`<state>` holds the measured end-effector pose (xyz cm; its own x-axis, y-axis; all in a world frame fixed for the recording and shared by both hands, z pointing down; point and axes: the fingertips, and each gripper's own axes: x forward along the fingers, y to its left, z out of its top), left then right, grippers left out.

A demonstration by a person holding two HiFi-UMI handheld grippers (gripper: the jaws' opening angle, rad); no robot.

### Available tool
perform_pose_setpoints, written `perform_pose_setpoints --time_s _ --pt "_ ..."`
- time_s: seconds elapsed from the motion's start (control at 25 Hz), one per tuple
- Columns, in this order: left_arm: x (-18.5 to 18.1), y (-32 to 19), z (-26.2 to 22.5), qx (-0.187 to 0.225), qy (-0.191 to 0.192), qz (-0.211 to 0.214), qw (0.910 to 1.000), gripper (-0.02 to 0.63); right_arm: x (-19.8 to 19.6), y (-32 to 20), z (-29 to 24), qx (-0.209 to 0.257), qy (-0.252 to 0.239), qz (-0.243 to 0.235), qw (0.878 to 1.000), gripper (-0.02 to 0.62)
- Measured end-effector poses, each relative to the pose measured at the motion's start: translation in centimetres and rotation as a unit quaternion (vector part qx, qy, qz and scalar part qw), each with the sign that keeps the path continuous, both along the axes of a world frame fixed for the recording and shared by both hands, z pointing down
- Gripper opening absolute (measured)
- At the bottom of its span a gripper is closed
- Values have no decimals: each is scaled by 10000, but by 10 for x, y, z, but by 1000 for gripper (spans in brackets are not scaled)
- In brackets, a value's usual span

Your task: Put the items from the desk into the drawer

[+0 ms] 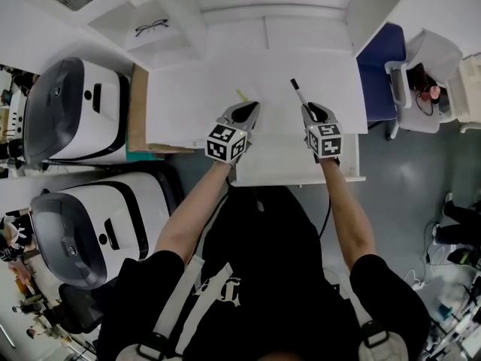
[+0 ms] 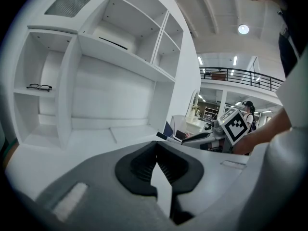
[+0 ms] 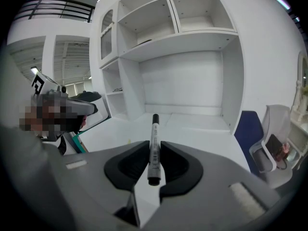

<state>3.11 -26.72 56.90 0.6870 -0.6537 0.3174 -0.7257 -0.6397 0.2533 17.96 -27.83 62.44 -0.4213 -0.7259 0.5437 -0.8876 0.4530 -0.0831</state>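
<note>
While right tongs (image 3: 153, 147) pinch a marker (image 3: 154, 141), left tongs (image 2: 157, 149) closed

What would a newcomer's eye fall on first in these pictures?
A grey marker pen with a black cap stands out, clamped in the right gripper above the white desk. The left gripper beside it is shut, and black-framed glasses lie on a white shelf at the back left.

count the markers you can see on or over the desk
1. The black marker is clamped in the right gripper, above the desk. A small yellow thing on the desk by the left gripper is too small to name and may be another.
</note>
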Motion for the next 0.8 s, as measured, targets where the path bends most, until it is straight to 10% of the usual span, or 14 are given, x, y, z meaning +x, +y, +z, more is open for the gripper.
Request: perform_pose_setpoints --time_s 0.8 --pt "-14 95 74 -636 68 132 9979 5 -16 134 110 -1106 266 -98 9935 72"
